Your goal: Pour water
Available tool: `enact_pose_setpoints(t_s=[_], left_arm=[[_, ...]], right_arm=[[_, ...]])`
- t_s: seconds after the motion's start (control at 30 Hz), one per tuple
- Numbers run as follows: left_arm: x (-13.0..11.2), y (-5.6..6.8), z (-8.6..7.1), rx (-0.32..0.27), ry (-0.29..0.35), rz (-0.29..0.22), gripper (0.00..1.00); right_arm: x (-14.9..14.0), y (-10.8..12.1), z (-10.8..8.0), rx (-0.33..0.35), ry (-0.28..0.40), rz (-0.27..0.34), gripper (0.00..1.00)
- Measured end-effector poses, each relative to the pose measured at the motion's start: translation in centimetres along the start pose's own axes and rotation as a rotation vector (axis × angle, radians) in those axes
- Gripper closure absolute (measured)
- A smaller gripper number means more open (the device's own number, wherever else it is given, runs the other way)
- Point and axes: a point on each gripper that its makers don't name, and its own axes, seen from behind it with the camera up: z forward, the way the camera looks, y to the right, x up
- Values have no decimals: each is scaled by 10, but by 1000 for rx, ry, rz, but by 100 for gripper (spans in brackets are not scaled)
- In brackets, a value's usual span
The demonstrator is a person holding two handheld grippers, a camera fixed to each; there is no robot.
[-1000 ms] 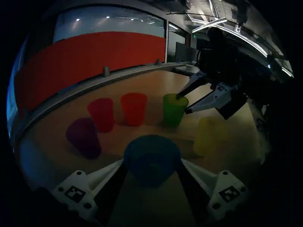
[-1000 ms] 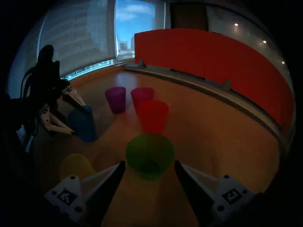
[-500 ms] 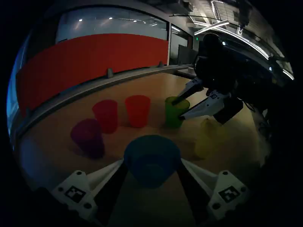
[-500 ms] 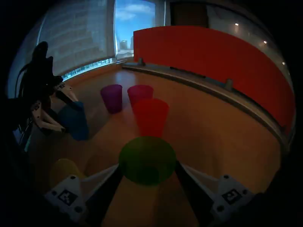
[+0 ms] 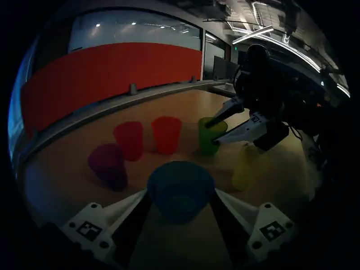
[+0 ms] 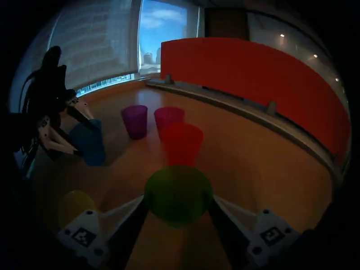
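I've got left gripper (image 5: 181,193) pinching the blue cup (image 5: 181,186), right gripper (image 6: 178,200) pinching the green cup (image 6: 178,191), side grips so rims are free for pouring.

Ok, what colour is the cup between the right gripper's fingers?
A green cup; it shows best in the right gripper view.

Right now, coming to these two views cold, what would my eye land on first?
First, the blue cup clamped in the left tool, low and central in the left gripper view, and the green cup gripped the same way by the right tool. Behind them, a long red wall panel runs along the far side of the wooden table.
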Motion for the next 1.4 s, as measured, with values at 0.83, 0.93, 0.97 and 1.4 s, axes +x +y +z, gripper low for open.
enact_pose_setpoints(t_s=[0.83,0.93,0.97,1.4], left_arm=[[76,-13,-49,85,232,-26,15],[85,-16,-55,97,263,-32,15],[89,-17,-58,101,273,-33,15],[129,-25,-82,137,407,-24,15]], right_arm=[[84,-10,-76,-29,207,-9,11],[91,-13,-81,-25,227,-11,11],[93,-14,-83,-23,234,-12,11],[108,-22,-91,-7,281,-13,11]])
